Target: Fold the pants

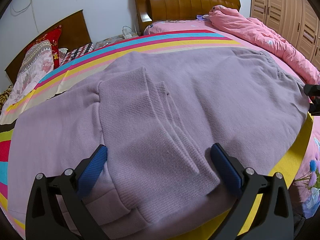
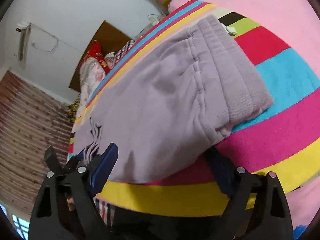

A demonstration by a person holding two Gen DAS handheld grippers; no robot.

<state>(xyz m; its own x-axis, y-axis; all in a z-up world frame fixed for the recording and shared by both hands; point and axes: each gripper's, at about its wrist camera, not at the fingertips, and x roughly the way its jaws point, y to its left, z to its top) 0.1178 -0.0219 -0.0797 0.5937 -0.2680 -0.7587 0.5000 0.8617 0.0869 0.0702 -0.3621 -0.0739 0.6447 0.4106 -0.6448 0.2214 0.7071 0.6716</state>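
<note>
left wrist view: ribbed cuffs (image 1: 152,124) are straddled by the left gripper (image 1: 159,156), spread wide, nothing clamped; right gripper (image 2: 162,160) likewise gapes around the lilac sweatpants (image 2: 160,100), presumably for another fold.

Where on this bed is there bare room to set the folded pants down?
Free: the striped blanket right of the pants waistband, and the pink sheet between the stripes and the headboard. Crowded: the pink quilt along the far side, and the pillows on the neighbouring bed.
</note>
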